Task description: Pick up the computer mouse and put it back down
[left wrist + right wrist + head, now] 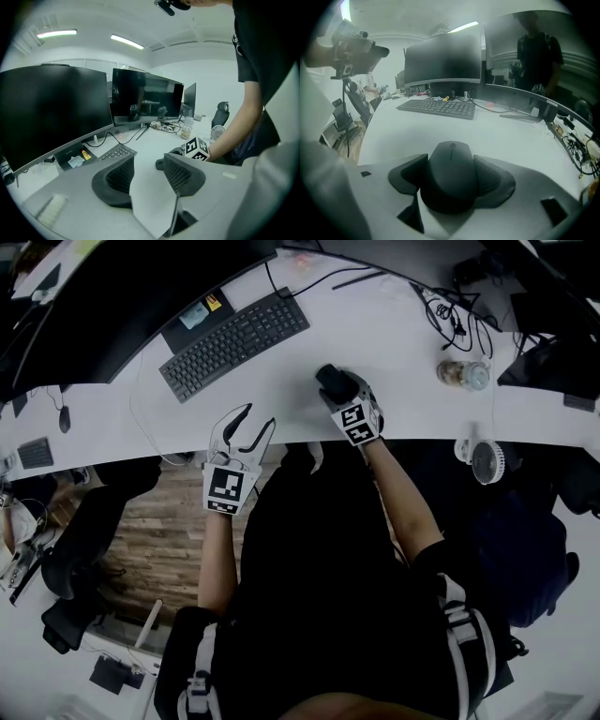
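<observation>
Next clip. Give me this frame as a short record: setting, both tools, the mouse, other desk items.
setting: white curved desk, dark monitors along its far side
left tool: jaws apart, nothing between them, at the desk's near edge
right tool: closed on the computer mouse, a pad against each side
computer mouse: black, to the right of the keyboard in the head view; lifted or not, cannot tell
other items: bottle, small fan, cables
</observation>
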Action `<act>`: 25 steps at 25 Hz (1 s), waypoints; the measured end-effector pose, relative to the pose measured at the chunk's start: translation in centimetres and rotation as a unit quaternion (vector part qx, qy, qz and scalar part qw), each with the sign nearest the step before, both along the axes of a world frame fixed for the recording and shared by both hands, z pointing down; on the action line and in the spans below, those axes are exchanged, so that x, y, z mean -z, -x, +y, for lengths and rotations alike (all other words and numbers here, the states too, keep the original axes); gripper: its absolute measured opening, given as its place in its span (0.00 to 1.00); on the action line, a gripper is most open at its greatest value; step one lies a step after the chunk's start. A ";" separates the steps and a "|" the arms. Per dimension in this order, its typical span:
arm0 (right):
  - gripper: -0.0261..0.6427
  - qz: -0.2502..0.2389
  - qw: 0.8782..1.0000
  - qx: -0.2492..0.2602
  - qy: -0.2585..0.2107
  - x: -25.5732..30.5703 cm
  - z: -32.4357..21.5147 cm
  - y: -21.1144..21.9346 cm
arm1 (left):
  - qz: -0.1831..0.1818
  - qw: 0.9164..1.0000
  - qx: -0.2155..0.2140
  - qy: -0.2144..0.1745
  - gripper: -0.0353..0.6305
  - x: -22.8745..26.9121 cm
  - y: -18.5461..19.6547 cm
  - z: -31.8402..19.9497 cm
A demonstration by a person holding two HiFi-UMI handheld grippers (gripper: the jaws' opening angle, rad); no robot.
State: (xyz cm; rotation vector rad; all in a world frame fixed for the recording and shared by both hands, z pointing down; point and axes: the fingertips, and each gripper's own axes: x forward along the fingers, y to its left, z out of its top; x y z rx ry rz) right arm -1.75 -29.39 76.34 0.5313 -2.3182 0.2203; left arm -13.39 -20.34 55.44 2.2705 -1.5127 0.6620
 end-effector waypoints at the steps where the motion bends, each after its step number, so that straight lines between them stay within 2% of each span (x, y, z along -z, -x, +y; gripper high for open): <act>1: 0.50 0.000 1.000 0.001 -0.002 0.0 0.0 0.0 | 0.000 1.000 -0.002 -0.003 0.35 0.1 0.0 0.1; 9: 0.48 0.001 1.000 0.003 0.011 -0.2 0.0 0.0 | -0.004 1.000 -0.006 -0.026 0.35 1.6 0.5 1.6; 17: 0.48 0.016 0.999 -0.021 0.037 -0.5 0.8 -0.1 | -0.006 0.998 -0.009 -0.060 0.35 3.3 1.1 3.3; 25: 0.48 -0.004 0.998 -0.067 0.005 1.9 1.8 -1.3 | -0.015 0.997 -0.002 -0.078 0.35 4.1 2.5 6.3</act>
